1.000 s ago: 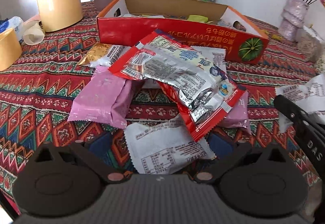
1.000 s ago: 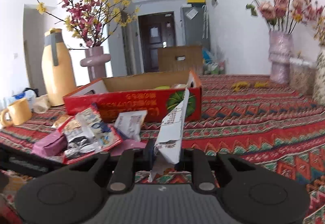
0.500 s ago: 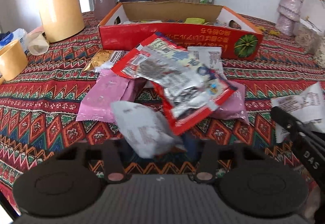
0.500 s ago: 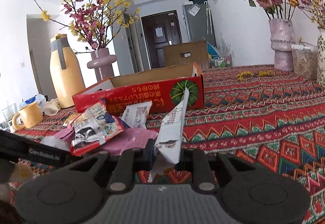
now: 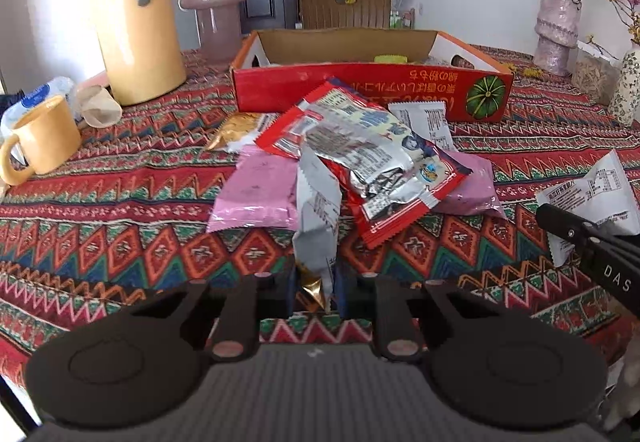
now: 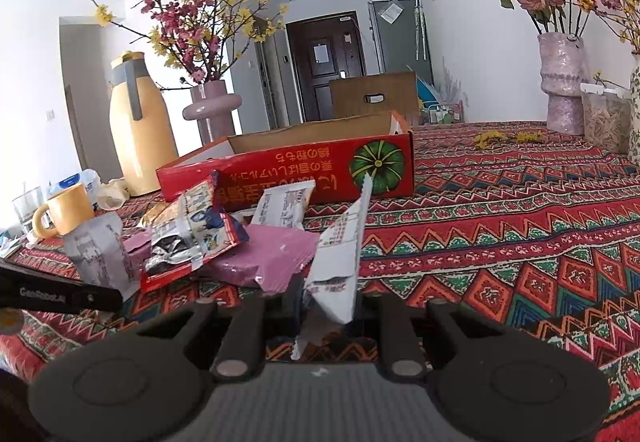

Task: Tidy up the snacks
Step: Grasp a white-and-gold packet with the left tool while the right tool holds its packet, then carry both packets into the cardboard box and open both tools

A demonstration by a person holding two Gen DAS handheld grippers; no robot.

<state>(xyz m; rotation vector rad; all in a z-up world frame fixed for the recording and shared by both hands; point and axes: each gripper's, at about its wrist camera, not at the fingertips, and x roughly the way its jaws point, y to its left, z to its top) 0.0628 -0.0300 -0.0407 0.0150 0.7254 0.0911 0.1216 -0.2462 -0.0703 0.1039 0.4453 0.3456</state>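
1. Left gripper (image 5: 316, 292) is pinched on a grey packet (image 5: 316, 217). The packet stands on edge between the jaws, lifted off the cloth, on the near side of the snack pile and well short of the red box (image 5: 372, 89).
2. Right gripper (image 6: 328, 318) is pinched on a white packet (image 6: 340, 254). It is held upright, with its printed face turned sideways, also on the near side of the box.
3. In the left view the right gripper's black finger and that white packet (image 5: 596, 197) show at the right edge, level with the pile.
4. The pile lies against the box's front wall. A red-and-silver bag (image 5: 360, 157) sits on top. Pink packets (image 5: 256, 189) lie under it on both sides.
5. A second white packet (image 5: 428, 121) leans by the pumpkin print on the box. A gold packet (image 5: 236, 129) lies at the pile's left, toward the box's left corner.
6. The box is open-topped, with brown card inside. Something yellow (image 5: 390, 58) shows over its front wall; the rest of what it holds I cannot make out.
7. Left of the box stand a tall yellow jug (image 5: 136, 17) and a yellow mug (image 5: 44, 139), the mug nearer the camera.
8. Behind the box's left corner is a pink vase (image 5: 214, 5) with blossom branches.
9. Right of the box, set well apart, is a pale vase (image 5: 556, 29) of roses.
10. A patterned red cloth (image 5: 100, 226) lies under everything.
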